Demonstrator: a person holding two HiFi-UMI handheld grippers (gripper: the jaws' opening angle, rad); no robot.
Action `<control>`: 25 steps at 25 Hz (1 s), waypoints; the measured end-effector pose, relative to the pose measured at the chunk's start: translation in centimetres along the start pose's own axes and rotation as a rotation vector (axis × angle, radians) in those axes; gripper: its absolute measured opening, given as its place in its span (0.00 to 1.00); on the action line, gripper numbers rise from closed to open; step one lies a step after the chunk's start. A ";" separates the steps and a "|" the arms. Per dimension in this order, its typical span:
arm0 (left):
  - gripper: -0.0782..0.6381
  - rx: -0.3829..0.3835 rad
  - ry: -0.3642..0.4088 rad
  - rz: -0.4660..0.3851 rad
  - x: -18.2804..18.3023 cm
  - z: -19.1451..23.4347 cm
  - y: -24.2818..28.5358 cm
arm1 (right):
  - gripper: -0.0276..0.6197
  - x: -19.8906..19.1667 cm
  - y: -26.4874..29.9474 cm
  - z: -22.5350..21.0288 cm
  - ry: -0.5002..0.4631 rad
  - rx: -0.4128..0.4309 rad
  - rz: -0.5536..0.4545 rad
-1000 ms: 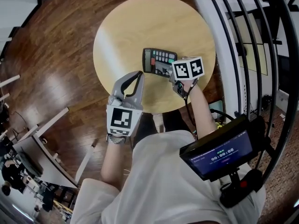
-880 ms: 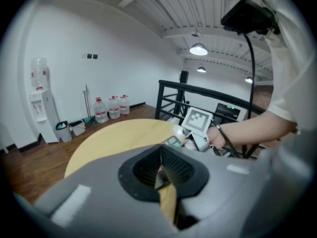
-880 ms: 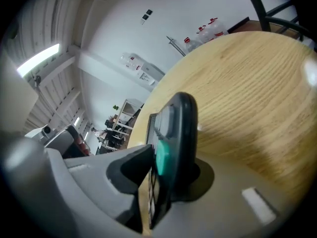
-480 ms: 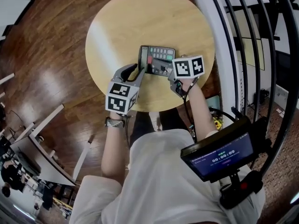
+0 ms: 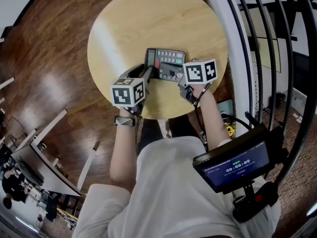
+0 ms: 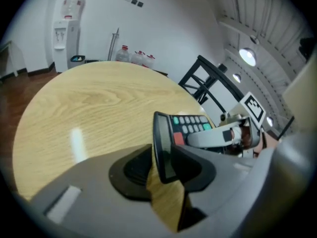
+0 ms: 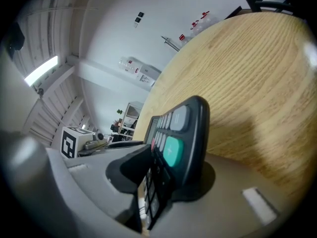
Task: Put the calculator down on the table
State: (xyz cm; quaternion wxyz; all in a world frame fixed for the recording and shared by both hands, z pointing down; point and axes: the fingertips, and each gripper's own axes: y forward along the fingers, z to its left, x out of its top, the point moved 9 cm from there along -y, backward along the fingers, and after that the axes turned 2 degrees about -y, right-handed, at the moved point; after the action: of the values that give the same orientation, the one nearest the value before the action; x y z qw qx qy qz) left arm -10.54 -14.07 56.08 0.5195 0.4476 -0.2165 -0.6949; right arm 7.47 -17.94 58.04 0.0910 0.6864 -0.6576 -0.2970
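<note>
A dark calculator (image 5: 166, 62) with grey, green and red keys is over the near part of the round wooden table (image 5: 148, 19). My right gripper (image 5: 171, 74) is shut on its keypad end; the right gripper view shows the calculator (image 7: 181, 133) tilted on edge between the jaws of the right gripper (image 7: 161, 182). My left gripper (image 5: 140, 72) is at the display end. Its jaws have just been opening. In the left gripper view the calculator (image 6: 183, 128) has its display edge between the spread jaws of the left gripper (image 6: 163, 170), with a gap on one side.
A black metal railing (image 5: 262, 58) runs along the table's right side. A small screen (image 5: 233, 162) hangs at the person's chest. Dark wooden floor (image 5: 49, 58) surrounds the table. A water dispenser (image 6: 64, 33) stands at the far wall.
My left gripper has come down, rolled over and moved up to the calculator's display end, its jaws going from shut to wide. The right gripper and calculator have hardly shifted.
</note>
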 end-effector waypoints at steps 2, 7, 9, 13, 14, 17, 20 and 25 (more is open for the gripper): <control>0.29 -0.022 -0.030 -0.005 -0.2 0.2 -0.1 | 0.23 -0.1 0.0 0.1 0.003 0.004 0.003; 0.29 -0.080 -0.125 -0.030 -0.2 0.8 -0.2 | 0.23 -0.2 0.2 0.4 0.008 0.009 0.010; 0.28 -0.112 -0.168 -0.041 -0.3 1.2 -0.1 | 0.23 -0.2 0.2 0.3 0.008 0.010 0.011; 0.26 -0.148 -0.197 -0.051 -0.3 1.5 0.1 | 0.23 0.1 0.2 0.2 0.004 0.008 0.014; 0.26 -0.151 -0.202 -0.053 -0.3 1.6 0.2 | 0.23 0.2 0.2 0.1 0.005 0.007 0.015; 0.26 -0.154 -0.210 -0.063 -0.3 1.8 0.3 | 0.23 0.3 0.4 0.1 0.007 0.008 0.016; 0.26 -0.155 -0.213 -0.069 -0.4 1.8 0.3 | 0.23 0.3 0.3 -0.1 0.011 0.013 0.018; 0.25 -0.165 -0.214 -0.068 -0.4 1.7 0.4 | 0.25 0.3 0.0 -0.3 0.013 -0.011 0.021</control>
State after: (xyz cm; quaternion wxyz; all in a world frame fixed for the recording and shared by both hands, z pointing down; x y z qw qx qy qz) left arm -11.71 -14.17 57.41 0.5047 0.3336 -0.1974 -0.7714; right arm 7.58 -18.28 58.20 0.1021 0.6809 -0.6625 -0.2951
